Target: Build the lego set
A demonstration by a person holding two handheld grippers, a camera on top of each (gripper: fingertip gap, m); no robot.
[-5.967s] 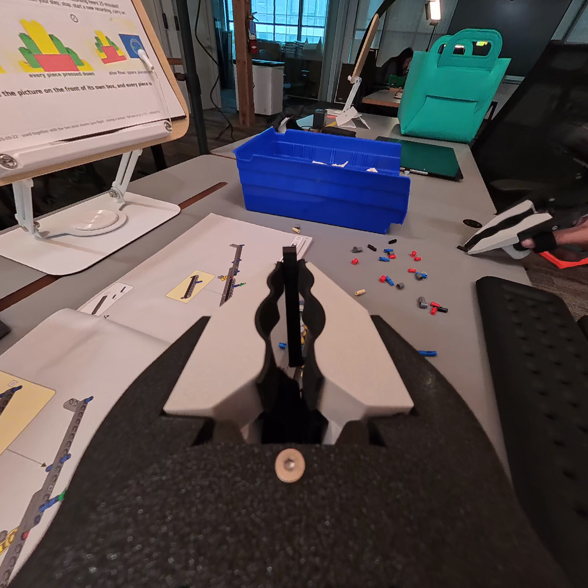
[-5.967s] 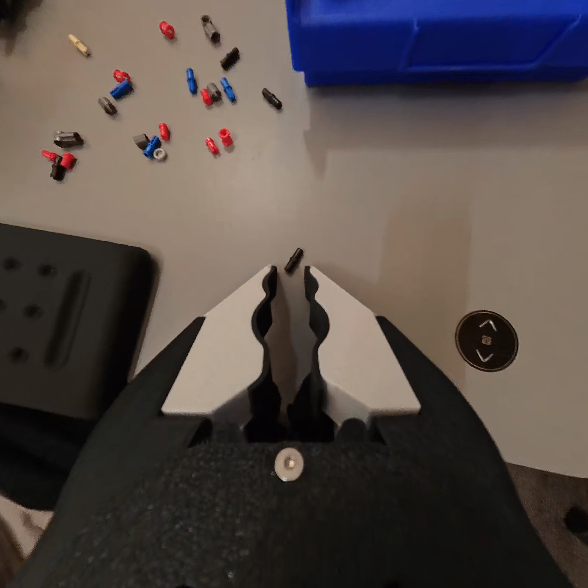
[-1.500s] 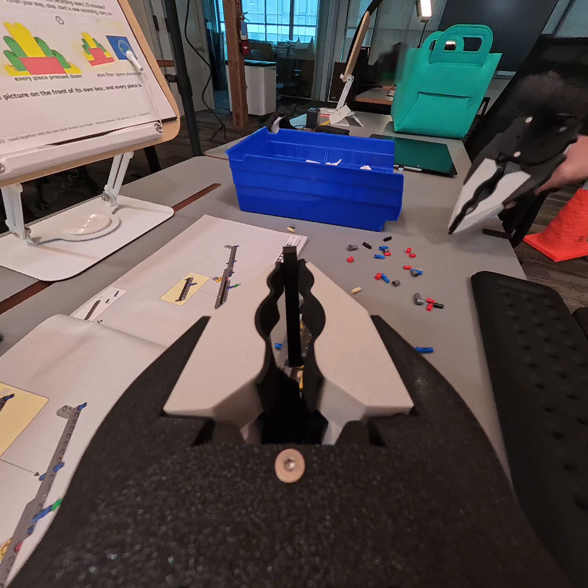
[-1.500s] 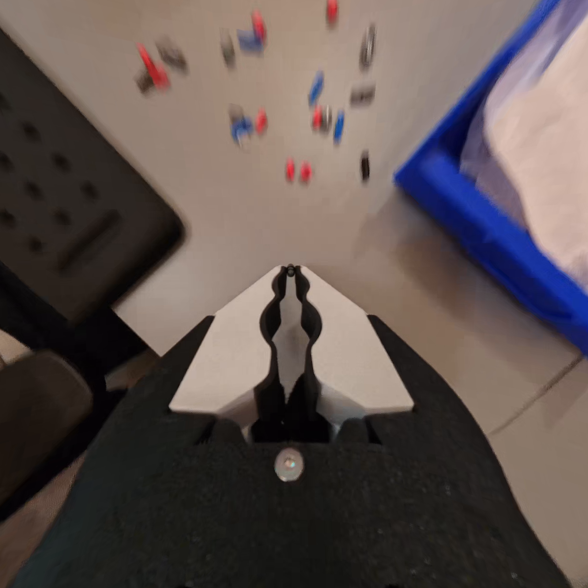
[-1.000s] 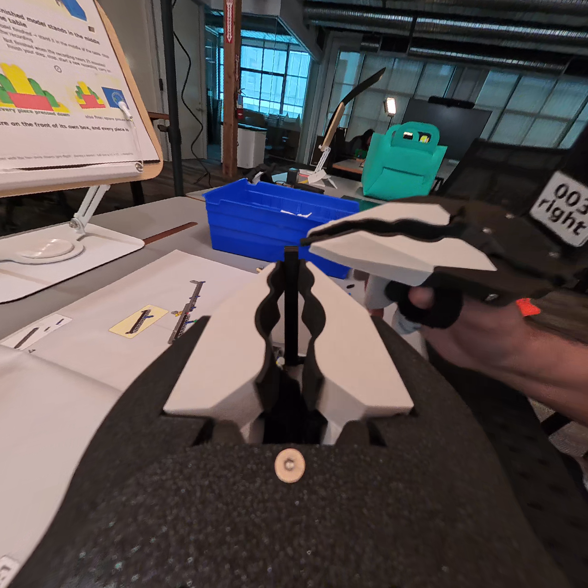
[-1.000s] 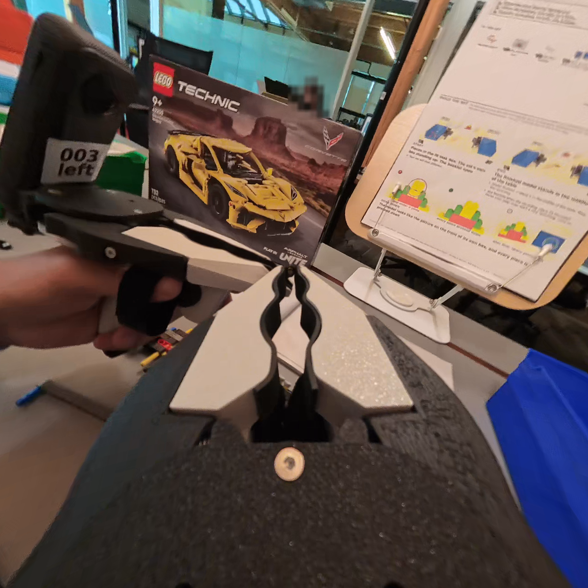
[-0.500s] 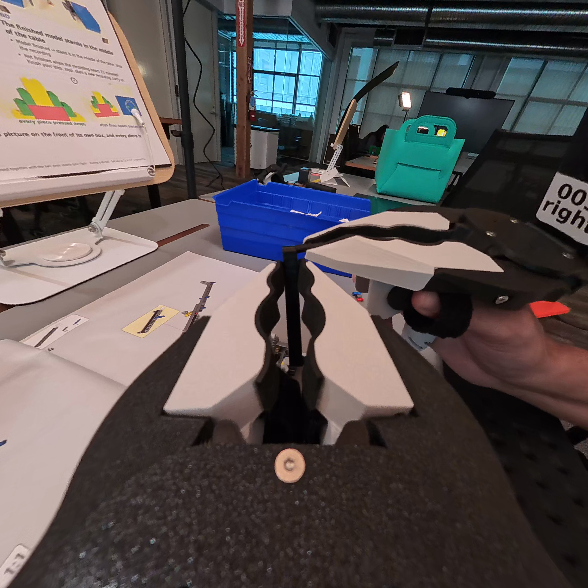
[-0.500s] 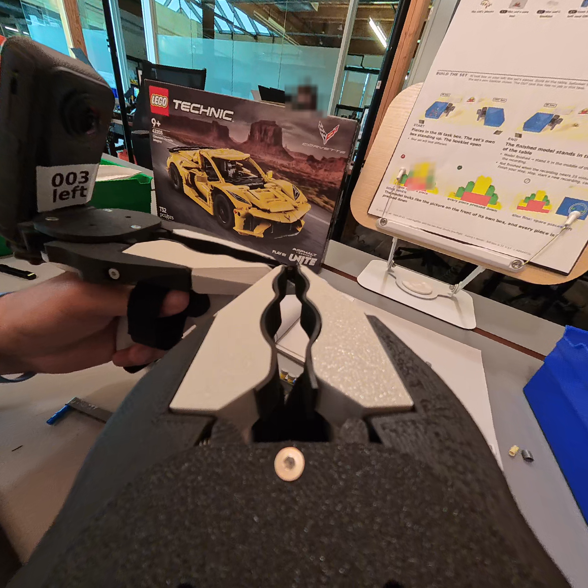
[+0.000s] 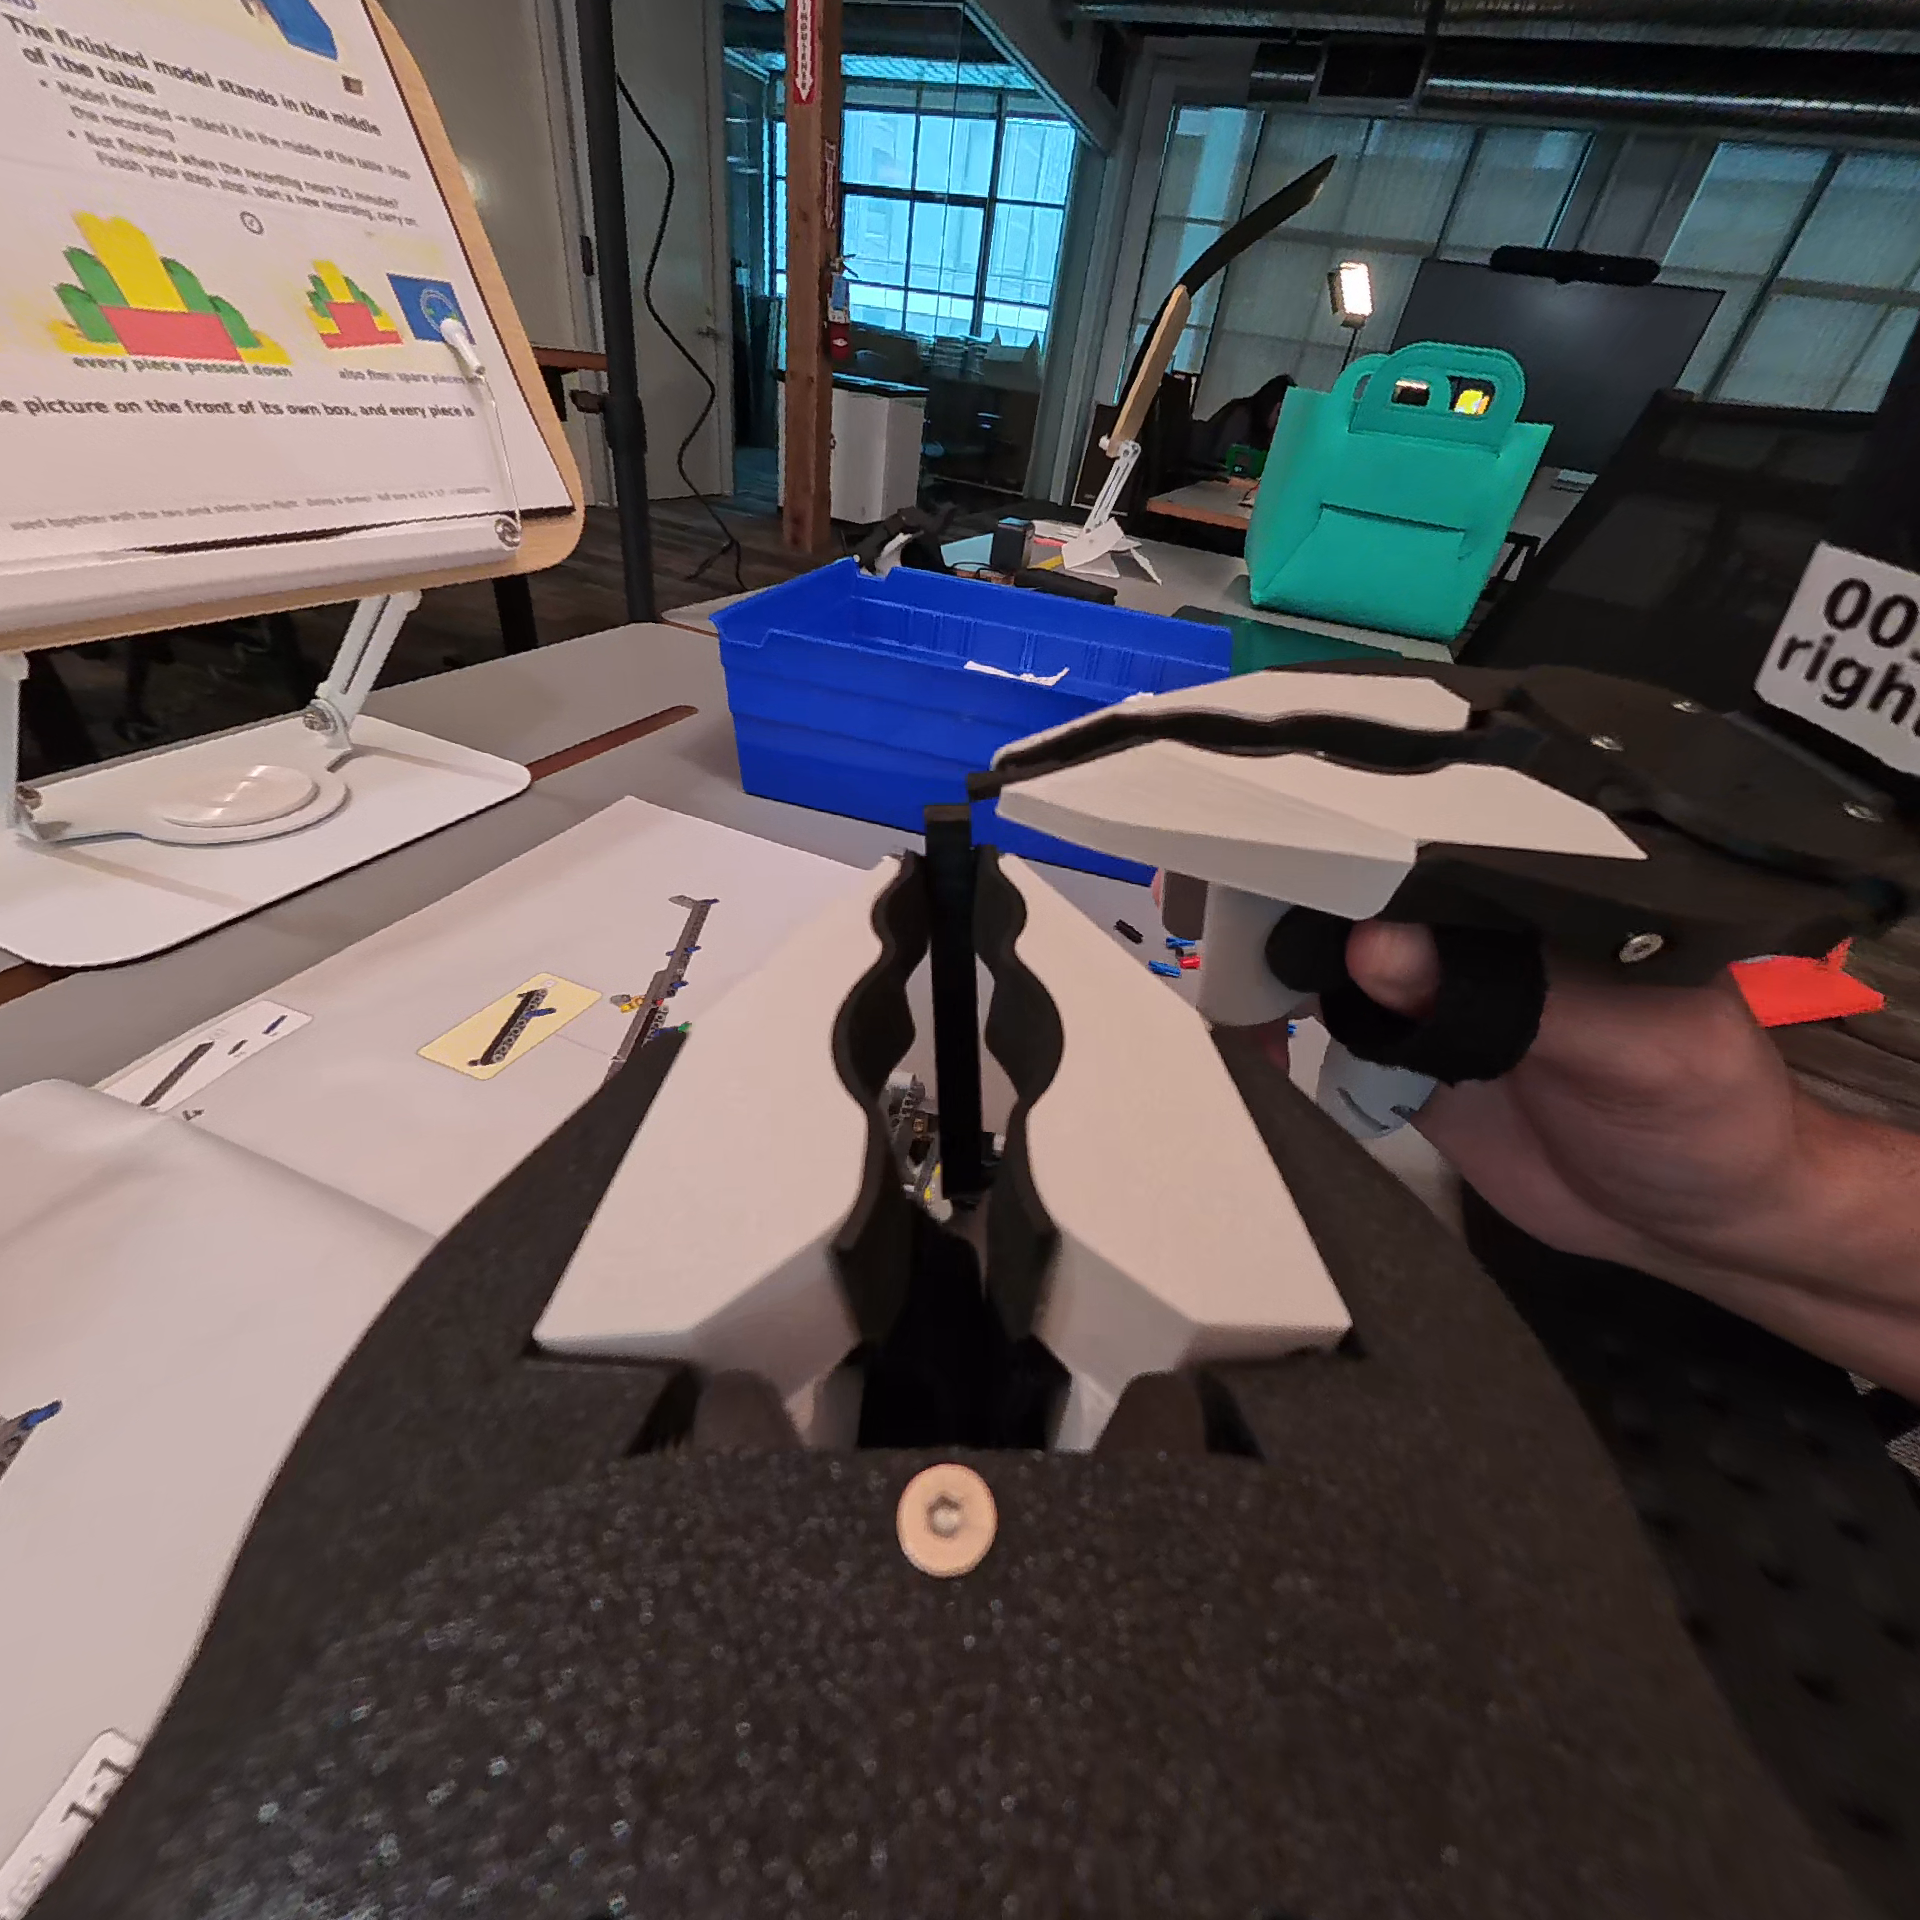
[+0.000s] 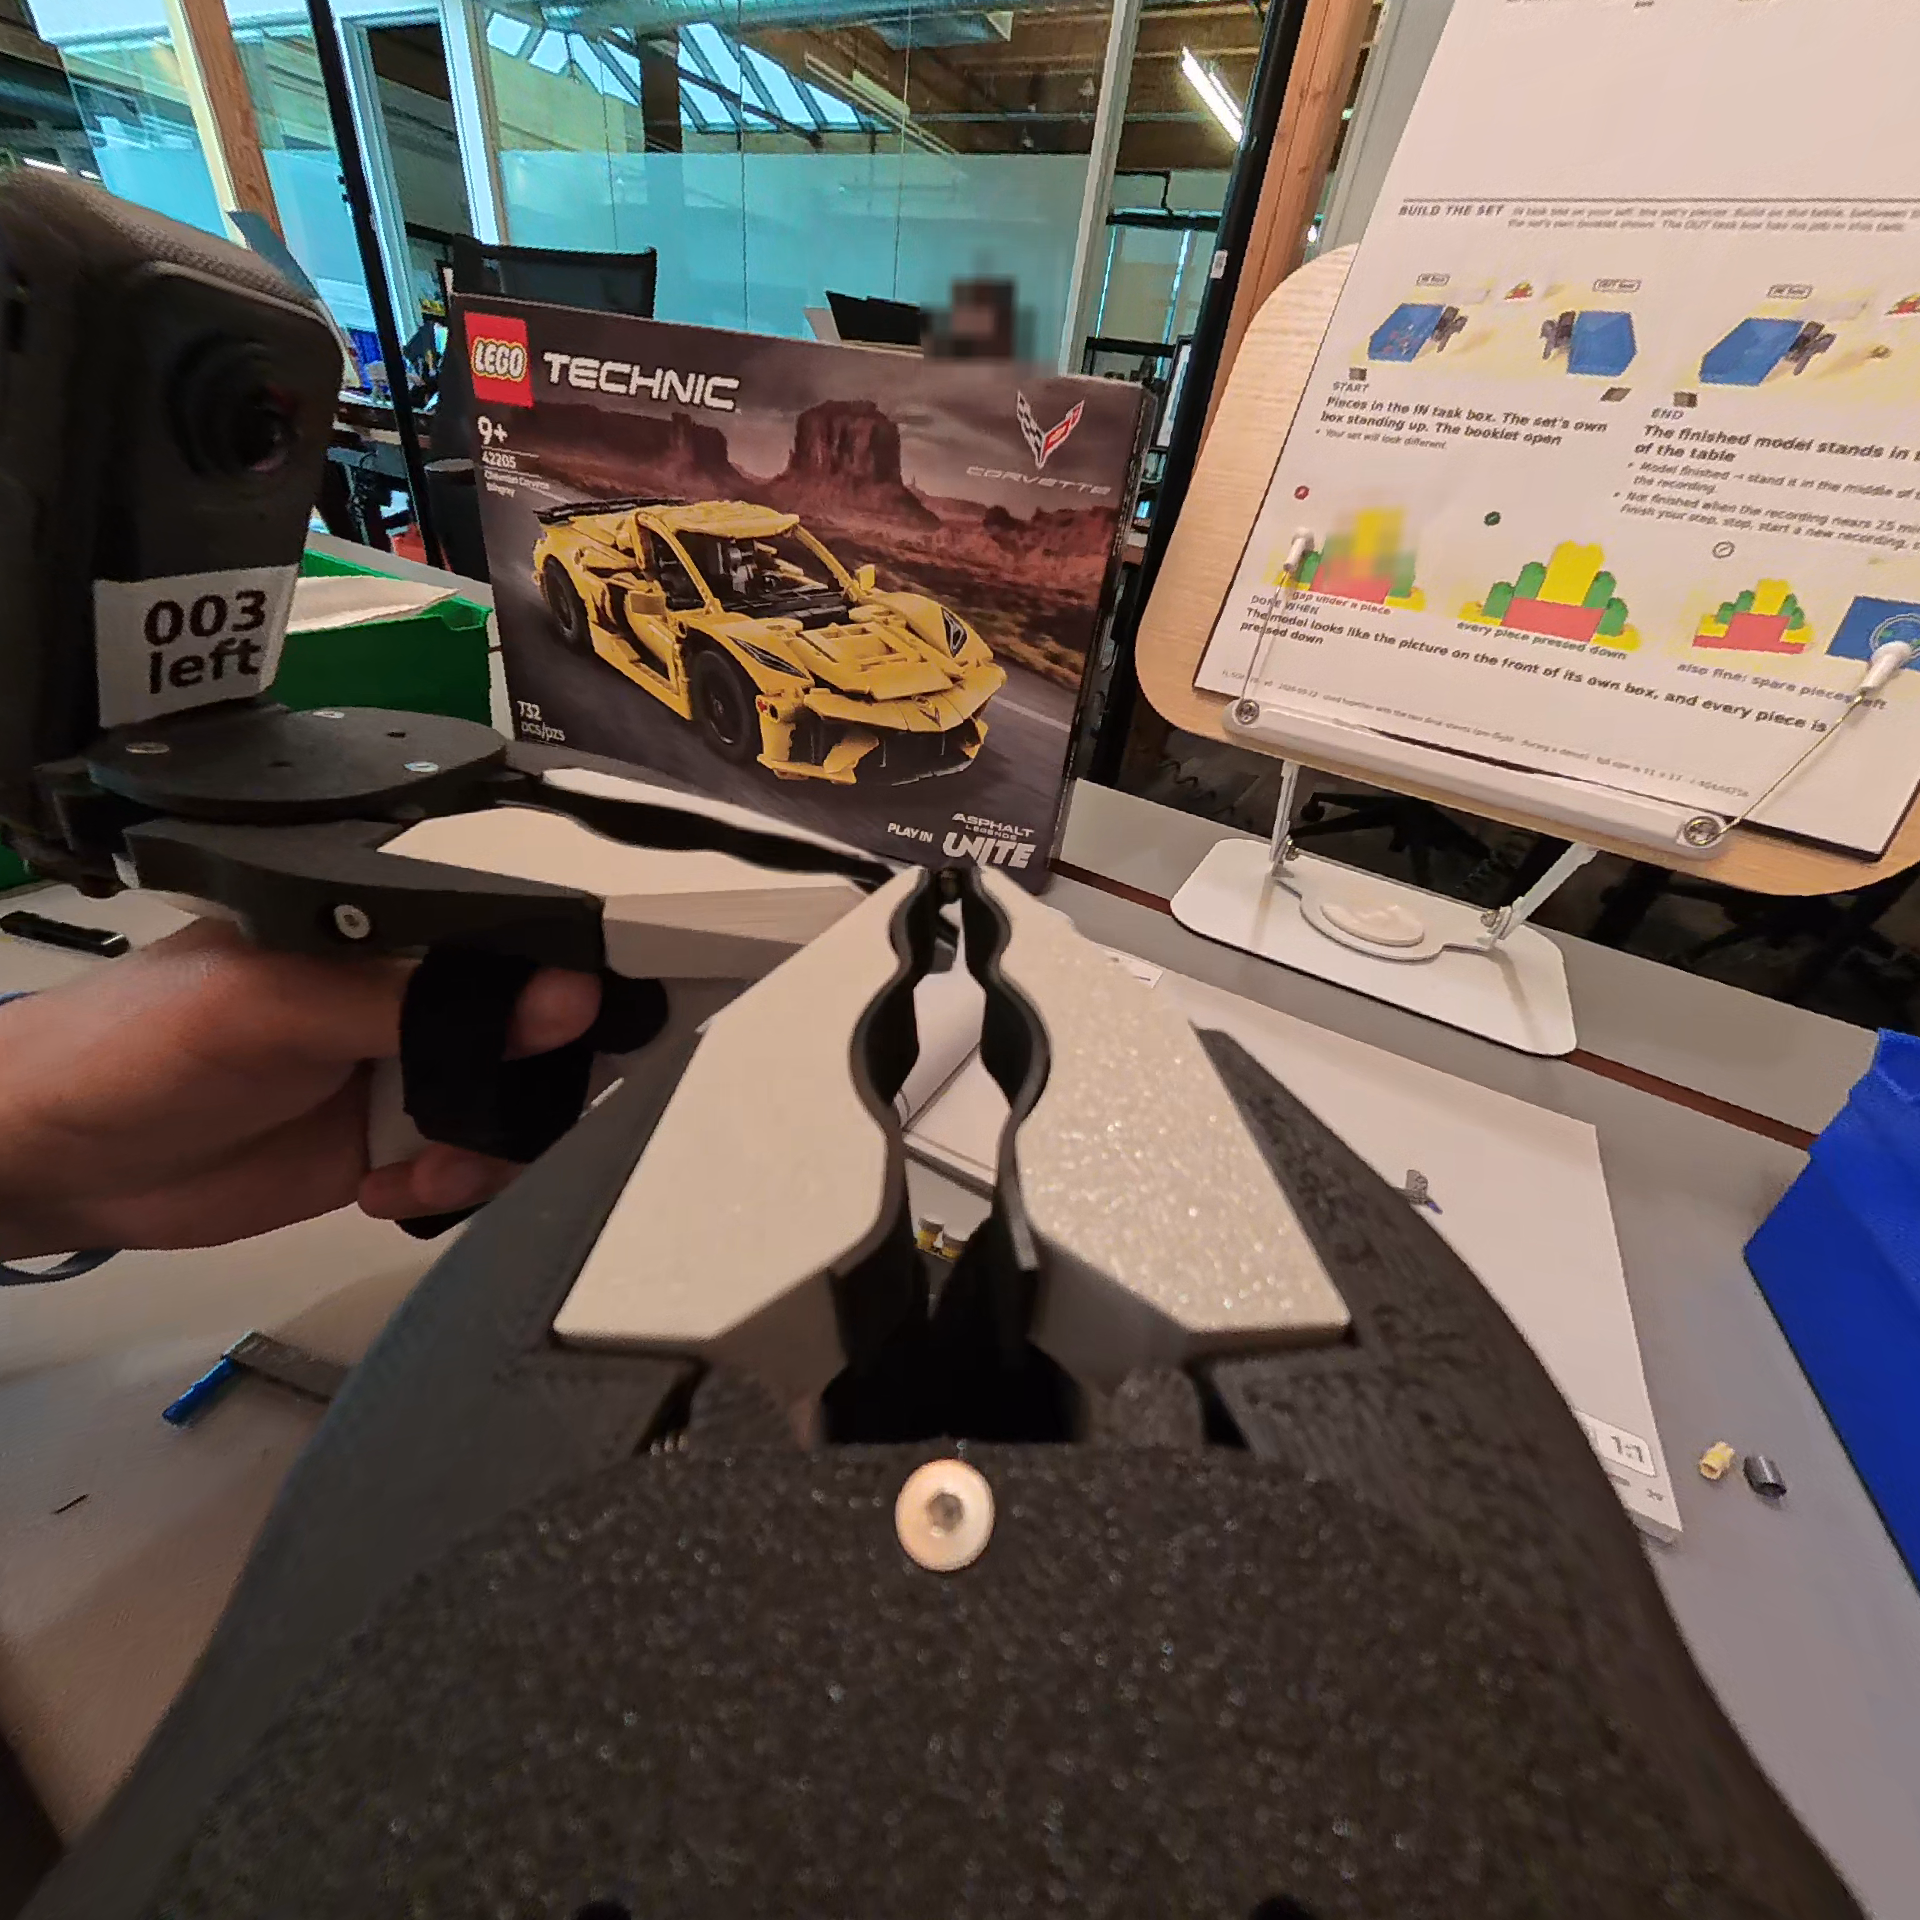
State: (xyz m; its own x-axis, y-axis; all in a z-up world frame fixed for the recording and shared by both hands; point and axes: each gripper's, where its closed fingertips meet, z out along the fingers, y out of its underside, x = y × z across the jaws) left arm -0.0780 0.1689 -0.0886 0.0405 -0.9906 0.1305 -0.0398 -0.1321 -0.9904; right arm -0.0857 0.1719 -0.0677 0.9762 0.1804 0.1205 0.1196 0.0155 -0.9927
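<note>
Lego beam (image 9: 951, 997) in left hand-held gripper (image 9: 948, 883), blue bin (image 9: 966, 696) behind.

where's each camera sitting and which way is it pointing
Left wrist view: sits on the left gripper, shut on a black beam; faces across the table to the blue bin; the right gripper and hand come in from the right.
Right wrist view: sits on the right gripper, shut on a small pin; faces the set box and stand.
Shared: both grippers, bin, stand, instruction sheet.
</note>
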